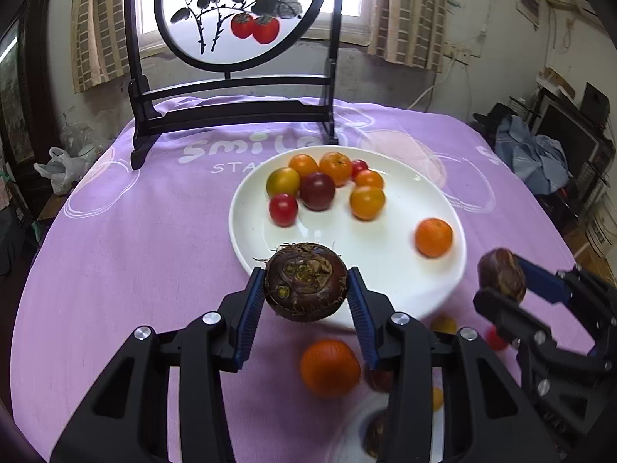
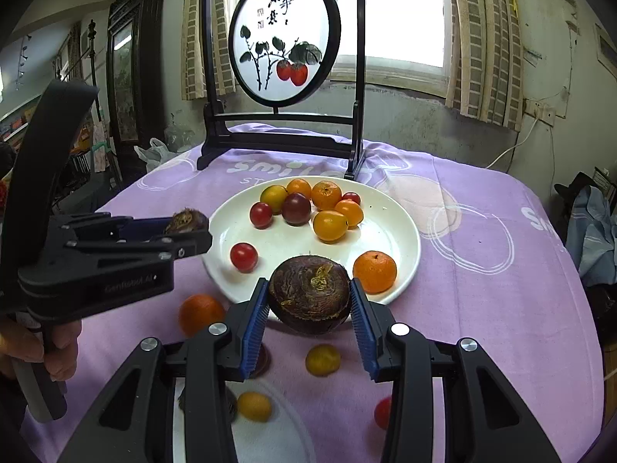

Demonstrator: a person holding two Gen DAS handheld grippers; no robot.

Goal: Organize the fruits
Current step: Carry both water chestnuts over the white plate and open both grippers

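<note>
Fruits [image 2: 297, 208] crowding white plate [image 2: 401, 227]

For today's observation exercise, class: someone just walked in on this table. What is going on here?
A person is sorting fruit with two tools. The left hand-held gripper is shut on a brown water chestnut, and the right hand-held gripper is shut on another chestnut, both near the front rim of the white plate. The plate already holds tomatoes and small oranges. More fruit lies on the purple tablecloth in front of it.
</note>
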